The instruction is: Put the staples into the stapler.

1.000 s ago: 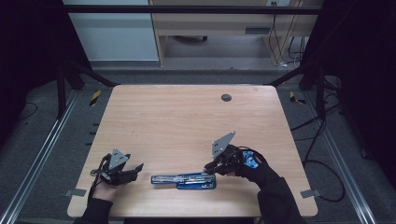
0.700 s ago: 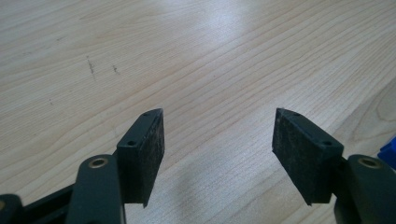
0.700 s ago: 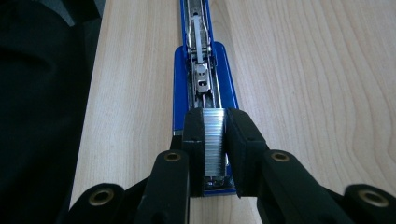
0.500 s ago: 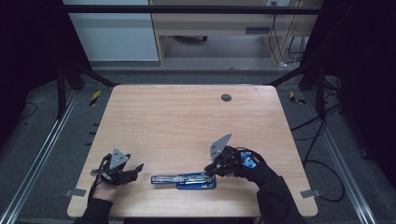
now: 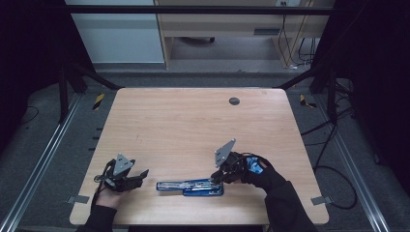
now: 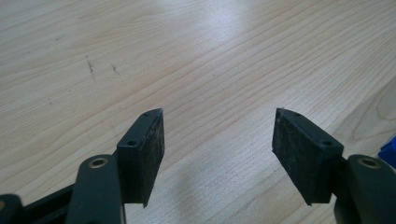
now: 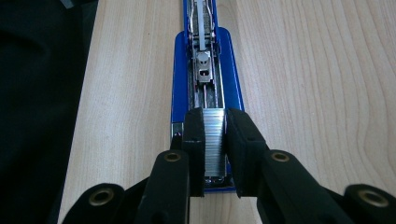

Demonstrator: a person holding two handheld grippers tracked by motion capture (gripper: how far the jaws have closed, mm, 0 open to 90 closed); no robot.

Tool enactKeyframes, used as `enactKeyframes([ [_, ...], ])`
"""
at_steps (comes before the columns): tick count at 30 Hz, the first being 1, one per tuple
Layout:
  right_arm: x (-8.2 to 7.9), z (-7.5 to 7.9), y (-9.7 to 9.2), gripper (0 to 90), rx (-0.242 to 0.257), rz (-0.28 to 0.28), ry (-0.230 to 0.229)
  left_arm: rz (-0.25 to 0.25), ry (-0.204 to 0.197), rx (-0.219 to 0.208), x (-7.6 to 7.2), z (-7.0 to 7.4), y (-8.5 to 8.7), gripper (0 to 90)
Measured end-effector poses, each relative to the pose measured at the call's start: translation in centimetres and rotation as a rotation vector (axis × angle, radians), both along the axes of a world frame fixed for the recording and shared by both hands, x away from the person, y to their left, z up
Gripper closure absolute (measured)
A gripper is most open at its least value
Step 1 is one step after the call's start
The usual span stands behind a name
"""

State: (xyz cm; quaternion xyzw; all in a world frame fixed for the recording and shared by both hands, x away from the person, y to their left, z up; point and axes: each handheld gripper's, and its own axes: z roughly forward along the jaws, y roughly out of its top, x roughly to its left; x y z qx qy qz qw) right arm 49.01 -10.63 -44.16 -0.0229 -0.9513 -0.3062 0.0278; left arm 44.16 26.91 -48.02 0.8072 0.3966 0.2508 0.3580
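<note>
A blue stapler lies opened flat near the table's front edge, its metal staple channel facing up. My right gripper sits over the stapler's right end. In the right gripper view its pads are shut on a silver strip of staples, held directly over the channel of the blue stapler. My left gripper rests low over the table at the front left, a short way left of the stapler, jaws open. Between its pads there is only bare wood, and a blue corner of the stapler peeks in at the right edge.
The wooden table has a round dark cable grommet near its back edge. Metal rails run along both sides on the floor. Cables trail beside the table's right side.
The right gripper has shifted slightly toward the stapler's end with the staples in it. The left gripper has stayed where it was.
</note>
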Motion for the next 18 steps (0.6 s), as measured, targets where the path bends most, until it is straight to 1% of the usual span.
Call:
enactKeyframes([
  [10, -0.18, -0.02, 0.05, 78.1, 0.003, 0.013, -0.006, -0.001, 0.000, 0.000, 0.00, 0.00, 0.00, 34.2],
  [18, -0.19, -0.11, 0.07, 78.2, -0.006, 0.007, -0.004, -0.001, 0.001, 0.002, 0.00, -0.01, -0.02, 34.2],
])
